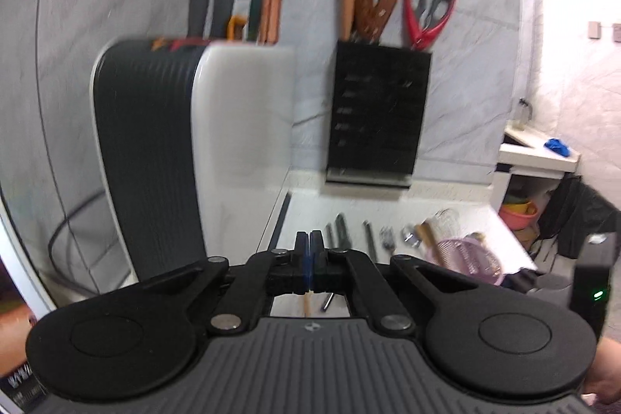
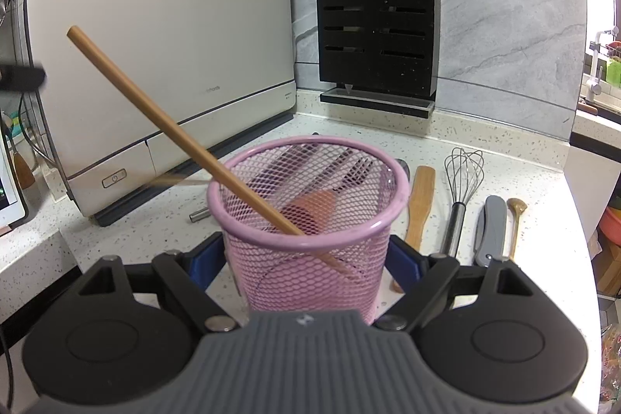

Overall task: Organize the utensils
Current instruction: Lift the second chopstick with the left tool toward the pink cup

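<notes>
While right tongs clasp pink mesh cup, left tongs closed, empty.

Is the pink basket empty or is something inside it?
Not empty. The pink mesh basket holds a wooden stick leaning out over its rim, its lower end inside.

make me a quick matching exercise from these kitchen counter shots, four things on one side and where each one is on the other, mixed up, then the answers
Things:
1. wooden stick
2. whisk
3. scissors
4. pink mesh cup

Places:
A. lying on the counter, right of the wooden spatula
B. between the right gripper's blue pads
C. standing in the top of the black knife block
D. leaning in the cup, upper end pointing left

Pairs: 1-D, 2-A, 3-C, 4-B
</notes>
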Demonstrator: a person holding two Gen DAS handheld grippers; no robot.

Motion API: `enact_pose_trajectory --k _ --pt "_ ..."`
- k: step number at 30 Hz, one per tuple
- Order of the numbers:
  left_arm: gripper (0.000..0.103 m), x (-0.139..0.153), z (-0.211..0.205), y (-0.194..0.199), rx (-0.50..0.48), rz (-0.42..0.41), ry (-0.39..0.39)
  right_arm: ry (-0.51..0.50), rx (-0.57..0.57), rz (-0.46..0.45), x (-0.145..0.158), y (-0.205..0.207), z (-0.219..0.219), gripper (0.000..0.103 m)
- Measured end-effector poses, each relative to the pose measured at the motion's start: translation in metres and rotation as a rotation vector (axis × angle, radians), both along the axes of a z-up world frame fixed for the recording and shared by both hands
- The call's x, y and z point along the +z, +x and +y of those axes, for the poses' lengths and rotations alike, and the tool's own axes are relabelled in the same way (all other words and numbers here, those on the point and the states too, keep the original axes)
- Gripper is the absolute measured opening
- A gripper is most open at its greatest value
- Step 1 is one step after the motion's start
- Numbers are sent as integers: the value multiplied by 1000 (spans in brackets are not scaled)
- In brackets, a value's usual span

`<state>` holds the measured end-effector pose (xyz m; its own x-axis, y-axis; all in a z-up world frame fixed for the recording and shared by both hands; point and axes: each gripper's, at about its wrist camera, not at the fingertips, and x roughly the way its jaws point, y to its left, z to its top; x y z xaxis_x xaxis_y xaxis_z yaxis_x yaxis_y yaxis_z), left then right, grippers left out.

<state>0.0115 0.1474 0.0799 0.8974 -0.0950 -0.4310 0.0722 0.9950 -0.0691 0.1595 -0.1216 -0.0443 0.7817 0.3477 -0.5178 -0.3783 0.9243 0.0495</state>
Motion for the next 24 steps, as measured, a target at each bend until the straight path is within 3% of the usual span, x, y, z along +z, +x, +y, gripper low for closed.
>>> enact_pose_trajectory --k 4,7,10,12,15,17,20,24 --pt "0 -12 2 8 16 48 -4 1 0 0 0 0 0 85" --pt "0 -37 7 9 48 138 -32 1 0 0 0 0 1 85" --pt "2 -56 8 0 2 179 -56 1 4 -2 0 0 0 85" --pt "10 -67 11 -9 -54 218 -69 3 9 -2 0 1 -1 85" --pt "33 -77 20 -17 -111 312 -132 3 11 -3 0 1 -1 85" --pt "55 -80 25 -19 -151 354 -192 3 12 -3 0 1 -1 85" --pt "71 -82 23 -15 -200 395 -223 2 11 -3 0 1 -1 85" --pt "73 -91 9 0 -256 476 -212 2 11 -4 0 1 -1 85"
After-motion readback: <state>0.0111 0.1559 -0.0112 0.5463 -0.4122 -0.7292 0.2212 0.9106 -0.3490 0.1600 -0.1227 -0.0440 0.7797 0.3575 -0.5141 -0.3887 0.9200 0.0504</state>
